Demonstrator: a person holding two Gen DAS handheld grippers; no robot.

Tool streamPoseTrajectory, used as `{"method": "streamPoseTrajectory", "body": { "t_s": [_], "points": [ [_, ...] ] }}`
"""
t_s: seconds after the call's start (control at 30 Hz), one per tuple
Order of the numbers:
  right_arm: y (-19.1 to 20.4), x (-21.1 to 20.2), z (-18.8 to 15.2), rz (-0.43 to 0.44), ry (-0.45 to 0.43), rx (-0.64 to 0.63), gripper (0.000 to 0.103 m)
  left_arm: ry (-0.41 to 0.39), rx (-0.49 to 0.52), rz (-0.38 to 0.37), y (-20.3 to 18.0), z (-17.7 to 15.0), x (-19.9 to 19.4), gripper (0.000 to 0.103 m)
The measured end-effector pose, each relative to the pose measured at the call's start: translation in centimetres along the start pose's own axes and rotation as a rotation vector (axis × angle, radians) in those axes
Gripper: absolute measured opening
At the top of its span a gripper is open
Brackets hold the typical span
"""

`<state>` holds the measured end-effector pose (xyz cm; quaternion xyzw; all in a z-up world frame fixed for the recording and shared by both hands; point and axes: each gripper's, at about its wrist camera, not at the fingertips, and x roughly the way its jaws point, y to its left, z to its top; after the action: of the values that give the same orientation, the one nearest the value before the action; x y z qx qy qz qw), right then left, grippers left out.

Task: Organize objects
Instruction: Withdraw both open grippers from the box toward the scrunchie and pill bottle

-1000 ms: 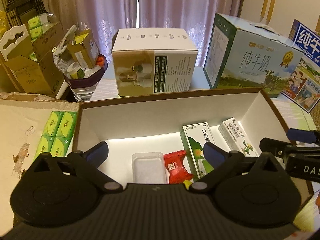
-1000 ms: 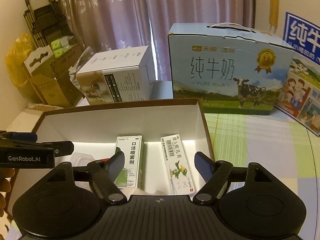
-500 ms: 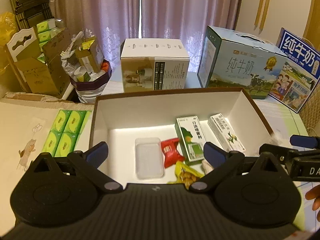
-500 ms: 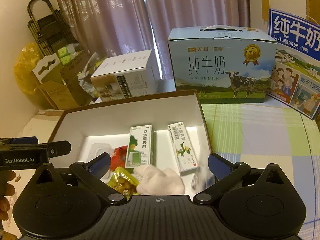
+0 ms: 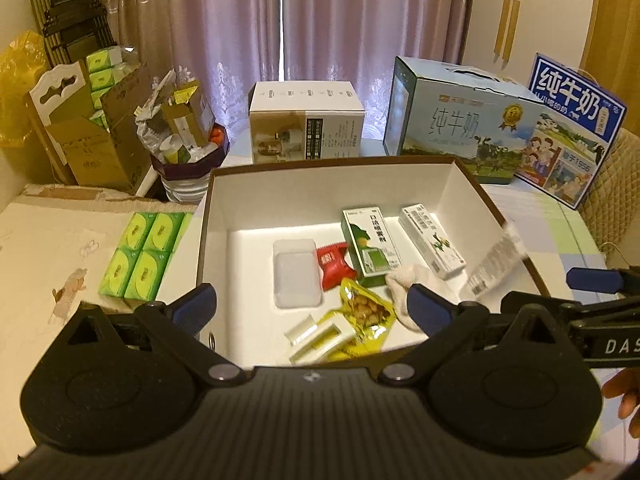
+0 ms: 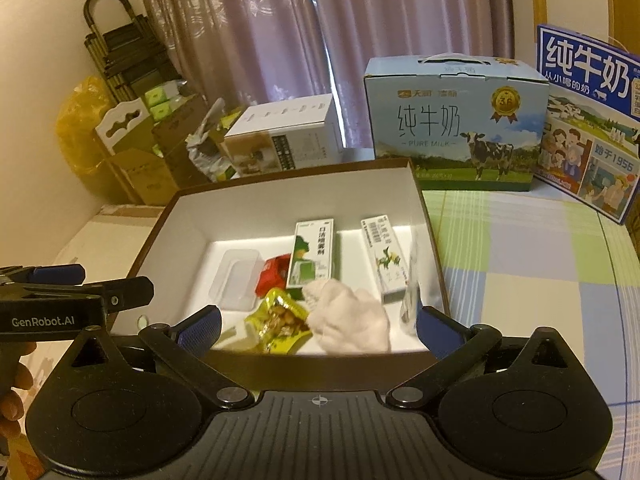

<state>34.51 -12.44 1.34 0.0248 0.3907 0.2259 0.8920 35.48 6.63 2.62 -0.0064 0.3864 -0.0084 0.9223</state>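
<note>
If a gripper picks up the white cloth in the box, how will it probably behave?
The white cloth lies crumpled in soft folds, so it is probably floppy and would sag from the fingers. It looks thin, so likely light. One edge seems to lie against the yellow snack packet, so lifting it might nudge that packet a little.

We see mauve curtains [image 5: 280,24] covering the window behind the table, with a bright slit of light between them. The wall [image 6: 36,40] on the left is cream. A pale wardrobe door [image 5: 532,12] with two wooden handles stands at the right. The tabletop [image 6: 520,264] wears a checked cloth in green, blue and white. Black folded chairs [image 5: 72,20] lean in the left corner.
</note>
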Motion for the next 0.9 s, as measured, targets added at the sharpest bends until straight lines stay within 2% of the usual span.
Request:
{"method": "streamPoseTrajectory", "body": {
  "t_s": [0.3,0.63,0.9],
  "points": [
    [0.7,-2.2,-2.4,0.018,0.011,-0.037,0.101,0.021,-0.003,-0.001,-0.7,-3.1,-2.8,0.1],
    [1.2,-2.4,-6.2,0.026,0.102,-0.094,0.101,0.098,-0.025,0.0,-1.1,-7.1,-3.5,0.1],
    [0.4,-1.9,-8.6,0.039,0.185,-0.078,0.101,0.147,-0.028,-0.004,-1.5,-9.2,-3.3,0.1]
  ]
}}
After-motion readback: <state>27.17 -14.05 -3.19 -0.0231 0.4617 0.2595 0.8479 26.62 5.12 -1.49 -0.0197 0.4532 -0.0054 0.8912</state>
